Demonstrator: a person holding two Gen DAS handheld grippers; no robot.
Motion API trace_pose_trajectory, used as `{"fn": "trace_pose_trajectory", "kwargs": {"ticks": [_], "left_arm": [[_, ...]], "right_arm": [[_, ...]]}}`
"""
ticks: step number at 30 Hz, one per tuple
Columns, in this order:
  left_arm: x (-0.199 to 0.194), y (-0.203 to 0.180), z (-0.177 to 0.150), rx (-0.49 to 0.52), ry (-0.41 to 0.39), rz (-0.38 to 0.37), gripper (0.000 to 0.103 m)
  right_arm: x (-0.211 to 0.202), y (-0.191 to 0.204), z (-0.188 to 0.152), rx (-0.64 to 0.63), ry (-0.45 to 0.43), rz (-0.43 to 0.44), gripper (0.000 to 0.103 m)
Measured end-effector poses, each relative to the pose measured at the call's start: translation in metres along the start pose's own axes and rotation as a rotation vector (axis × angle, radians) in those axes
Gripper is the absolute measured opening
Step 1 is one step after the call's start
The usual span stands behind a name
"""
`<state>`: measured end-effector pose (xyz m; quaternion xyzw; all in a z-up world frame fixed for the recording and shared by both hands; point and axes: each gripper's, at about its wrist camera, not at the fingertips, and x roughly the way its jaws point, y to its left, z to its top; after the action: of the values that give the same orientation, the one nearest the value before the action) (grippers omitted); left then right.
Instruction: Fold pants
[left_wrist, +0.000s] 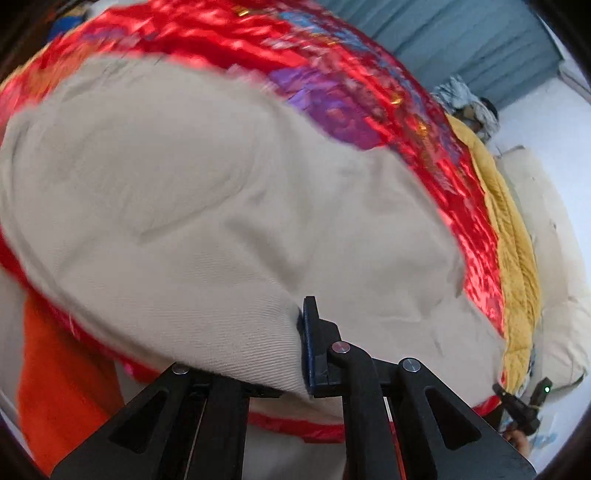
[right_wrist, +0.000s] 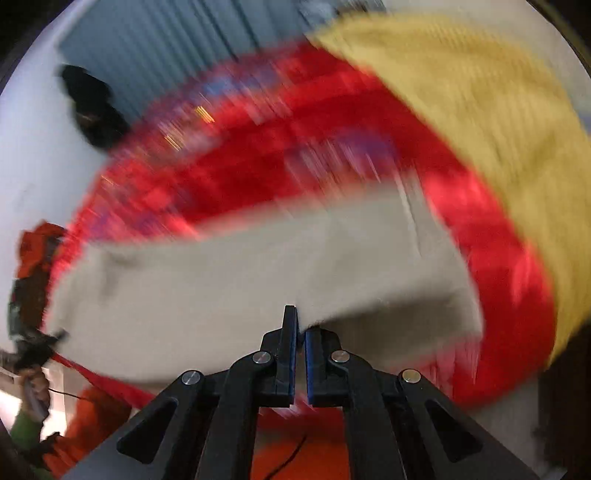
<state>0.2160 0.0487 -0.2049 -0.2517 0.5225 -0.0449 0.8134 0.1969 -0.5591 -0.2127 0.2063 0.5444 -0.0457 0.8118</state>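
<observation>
Beige pants (left_wrist: 207, 192) lie spread over a shiny red patterned bedspread (left_wrist: 369, 85). My left gripper (left_wrist: 301, 332) is shut on the pants' near edge; the cloth drapes over and hides its left finger, only the right finger (left_wrist: 312, 343) shows. In the blurred right wrist view the pants (right_wrist: 229, 280) hang as a lifted band. My right gripper (right_wrist: 300, 332) is shut on the pants' edge, jaws nearly touching. The right gripper also shows small in the left wrist view (left_wrist: 524, 406); the left gripper shows at the far left of the right wrist view (right_wrist: 31, 347).
A yellow quilted blanket (left_wrist: 513, 251) edges the bedspread, beside a cream mattress (left_wrist: 554, 295). Orange cloth (left_wrist: 62, 376) hangs at the near left. A blue curtain (left_wrist: 461, 40) and a dark bundle (right_wrist: 92, 107) are at the back.
</observation>
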Motion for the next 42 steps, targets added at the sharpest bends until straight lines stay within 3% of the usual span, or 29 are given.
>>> {"fn": "trace_pose_trajectory", "kwargs": {"ticks": [2,4,8,11,14,16,18,21,23,29,32,36,42], "left_arm": [[-0.005,-0.017,0.019,0.033,-0.003,0.004,0.008],[-0.012,-0.034,0.048,0.036,-0.028,-0.032,0.007],[-0.050,-0.076,0.084,0.084,-0.188,-0.092,0.007],[-0.084,-0.081,0.079,0.118,-0.275,-0.113,0.007],[-0.074,-0.058,0.044,0.145,-0.240,-0.082,0.008],[-0.041,-0.041,0.015,0.169,-0.131,-0.033,0.009],[0.003,-0.023,-0.018,0.157,0.007,0.026,0.008],[0.023,-0.012,-0.037,0.117,0.030,0.049,0.007],[0.020,-0.014,-0.033,0.120,0.028,0.042,0.007],[0.006,-0.029,-0.033,0.181,-0.012,0.050,0.007],[0.016,-0.022,-0.035,0.203,0.018,0.072,0.006],[0.025,-0.017,-0.039,0.219,0.047,0.093,0.006],[0.024,-0.023,-0.041,0.265,0.041,0.146,0.011]], "right_arm": [[0.004,-0.003,0.003,0.031,-0.003,0.011,0.004],[0.000,0.006,0.026,0.016,-0.024,0.012,0.004],[-0.050,0.050,0.090,-0.082,-0.181,0.051,0.004],[-0.114,0.079,0.114,-0.192,-0.343,0.141,0.004],[-0.145,0.076,0.099,-0.229,-0.416,0.204,0.004],[-0.133,0.051,0.079,-0.177,-0.387,0.206,0.004],[-0.092,0.016,0.054,-0.075,-0.274,0.164,0.004],[-0.017,-0.020,0.016,0.047,-0.075,0.073,0.004],[0.007,-0.022,0.003,0.048,-0.028,0.011,0.004],[-0.001,-0.028,0.003,0.132,-0.101,0.057,0.004],[-0.010,-0.032,-0.001,0.151,-0.137,0.085,0.004],[0.009,-0.041,-0.016,0.192,-0.095,0.056,0.004],[0.007,-0.032,-0.020,0.173,-0.132,-0.024,0.006]]}}
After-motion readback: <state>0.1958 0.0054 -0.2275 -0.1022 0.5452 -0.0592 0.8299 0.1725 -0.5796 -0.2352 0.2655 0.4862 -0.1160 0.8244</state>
